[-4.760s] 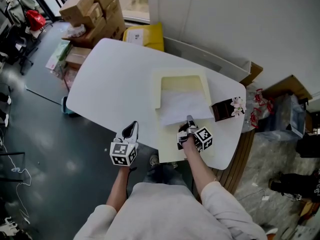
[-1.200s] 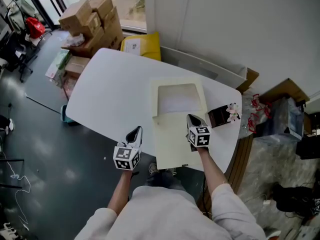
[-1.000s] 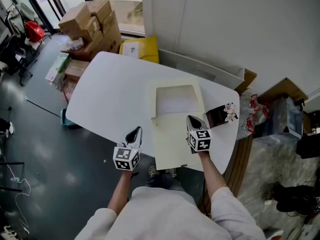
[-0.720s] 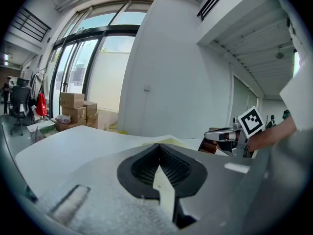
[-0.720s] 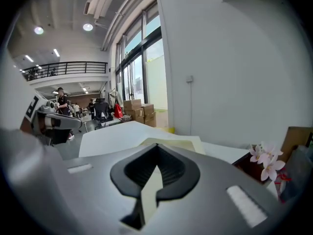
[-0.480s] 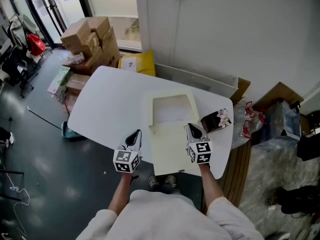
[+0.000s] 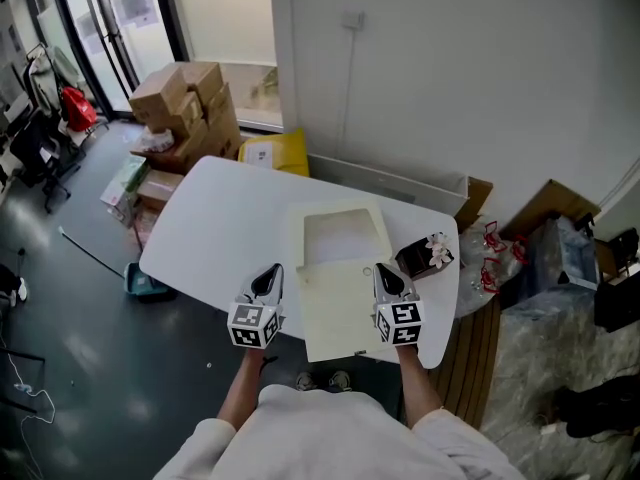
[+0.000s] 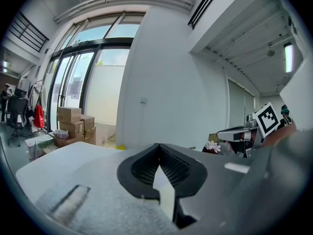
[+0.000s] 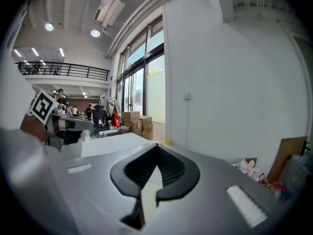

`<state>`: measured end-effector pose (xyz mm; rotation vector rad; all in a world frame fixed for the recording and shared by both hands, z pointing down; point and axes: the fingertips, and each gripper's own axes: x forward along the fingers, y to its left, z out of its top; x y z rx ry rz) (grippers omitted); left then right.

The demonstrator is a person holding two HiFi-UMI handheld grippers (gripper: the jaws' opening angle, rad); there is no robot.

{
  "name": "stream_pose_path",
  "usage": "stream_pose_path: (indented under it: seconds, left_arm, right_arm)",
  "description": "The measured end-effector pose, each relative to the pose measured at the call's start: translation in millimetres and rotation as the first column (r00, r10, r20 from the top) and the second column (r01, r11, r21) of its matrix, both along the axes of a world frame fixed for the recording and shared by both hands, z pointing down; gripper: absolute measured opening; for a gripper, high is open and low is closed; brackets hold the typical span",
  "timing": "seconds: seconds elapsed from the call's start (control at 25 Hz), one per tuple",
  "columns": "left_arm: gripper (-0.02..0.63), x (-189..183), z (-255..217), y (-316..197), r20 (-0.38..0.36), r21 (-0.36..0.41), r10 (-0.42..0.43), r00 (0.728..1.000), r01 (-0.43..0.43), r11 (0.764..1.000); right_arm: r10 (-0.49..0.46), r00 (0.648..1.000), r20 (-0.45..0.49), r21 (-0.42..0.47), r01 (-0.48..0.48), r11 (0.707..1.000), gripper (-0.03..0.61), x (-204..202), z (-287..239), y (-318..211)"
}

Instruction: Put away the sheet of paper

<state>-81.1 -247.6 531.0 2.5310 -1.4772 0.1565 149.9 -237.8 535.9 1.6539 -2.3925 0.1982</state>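
A cream folder (image 7: 335, 298) lies open on the white table (image 7: 220, 218). The white sheet of paper (image 7: 340, 240) rests inside its far half, framed by the cream border. My right gripper (image 7: 381, 270) hovers over the folder's near right part, shut and holding nothing. My left gripper (image 7: 270, 271) hangs at the table's near edge, left of the folder, shut and empty too. In the left gripper view the left gripper (image 8: 159, 147) points level across the table, and in the right gripper view the right gripper (image 9: 157, 148) does the same.
A dark box with pink flowers (image 7: 420, 255) stands on the table right of the folder. Stacked cardboard boxes (image 7: 185, 108) and a yellow package (image 7: 272, 153) sit on the floor beyond the table. More cardboard (image 7: 545, 208) lies at the right, with the wall close behind.
The right gripper has left the sheet, which now lies in the folder, and drawn back toward me. The head view has pulled back and up. The left gripper has hardly moved.
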Motion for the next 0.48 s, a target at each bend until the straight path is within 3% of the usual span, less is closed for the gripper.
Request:
stream_pose_path:
  seconds: [0.48]
  left_arm:
    - [0.005,5,1,11,-0.003,0.006,-0.001,1.0,0.001,1.0]
  right_arm:
    - [0.015,1.0,0.025,-0.004,-0.015,1.0,0.0,1,3,24]
